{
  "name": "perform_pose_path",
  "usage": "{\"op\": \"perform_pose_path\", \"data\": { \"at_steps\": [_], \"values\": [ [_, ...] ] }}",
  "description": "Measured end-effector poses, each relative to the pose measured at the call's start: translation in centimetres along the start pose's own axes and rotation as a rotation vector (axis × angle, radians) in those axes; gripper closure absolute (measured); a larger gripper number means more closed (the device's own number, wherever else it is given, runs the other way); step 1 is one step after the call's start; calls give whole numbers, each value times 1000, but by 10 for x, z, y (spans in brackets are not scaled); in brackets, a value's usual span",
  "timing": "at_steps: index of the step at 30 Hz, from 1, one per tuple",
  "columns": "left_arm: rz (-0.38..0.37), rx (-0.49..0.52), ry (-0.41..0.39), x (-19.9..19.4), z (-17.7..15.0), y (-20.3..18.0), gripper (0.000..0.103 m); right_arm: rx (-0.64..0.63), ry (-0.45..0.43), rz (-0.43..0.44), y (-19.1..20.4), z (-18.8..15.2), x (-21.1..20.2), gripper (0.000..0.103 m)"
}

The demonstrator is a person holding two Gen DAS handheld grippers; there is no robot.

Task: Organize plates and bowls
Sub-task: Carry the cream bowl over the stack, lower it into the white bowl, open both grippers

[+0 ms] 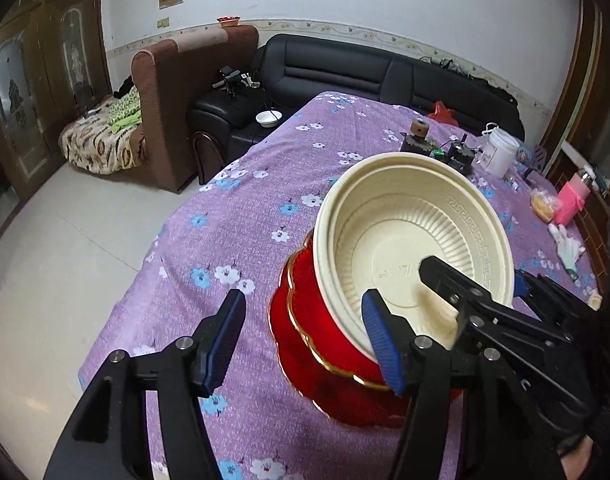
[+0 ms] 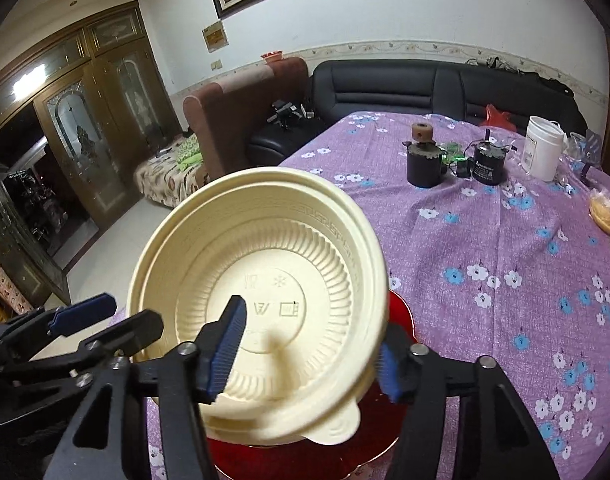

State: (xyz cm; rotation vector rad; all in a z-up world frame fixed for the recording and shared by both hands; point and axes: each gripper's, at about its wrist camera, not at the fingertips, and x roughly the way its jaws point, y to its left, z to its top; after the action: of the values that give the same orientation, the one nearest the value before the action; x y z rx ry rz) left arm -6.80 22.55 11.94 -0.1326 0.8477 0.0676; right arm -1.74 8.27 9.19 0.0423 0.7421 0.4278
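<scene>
Stacking looks nearly done: ribbed cream plastic bowl (image 2: 265, 296) sits lower centre on gold-rimmed red plates (image 1: 317, 364); left gripper (image 1: 305, 340) and right gripper (image 2: 309, 344) both apart, rim unclamped; withdrawal remains.

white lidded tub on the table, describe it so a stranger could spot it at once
Start at the purple flowered tablecloth and look to its far end, near the black sofa. Right of two dark, motor-like cylinders stands the white lidded tub. It is the only tall, plain white container there.
</scene>
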Motion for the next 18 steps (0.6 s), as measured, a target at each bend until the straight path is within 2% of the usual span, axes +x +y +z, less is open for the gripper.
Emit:
{"op": "perform_pose_path", "data": {
  "at_steps": [3, 7, 11, 15, 18],
  "values": [
    [-26, -17, -5, -8, -5, 2, 43, -16, -25, -22, 5, 0, -3, 30],
    [-42, -37, -41, -24, -9, 5, 42, -32, -57, -33, 10, 2, -9, 28],
    [-36, -55, -90, -41, -16, 10, 35, -34, -72, -50, 11, 4, -10, 25],
    [-28, -55, -114, -53, -22, 15, 33, 14, -127, -23, 3, 7, -25, 25],
    [-30, -67, -112, -54, -24, 20, 33, 65, -194, -35, -8, 11, -46, 23]
  ]
}}
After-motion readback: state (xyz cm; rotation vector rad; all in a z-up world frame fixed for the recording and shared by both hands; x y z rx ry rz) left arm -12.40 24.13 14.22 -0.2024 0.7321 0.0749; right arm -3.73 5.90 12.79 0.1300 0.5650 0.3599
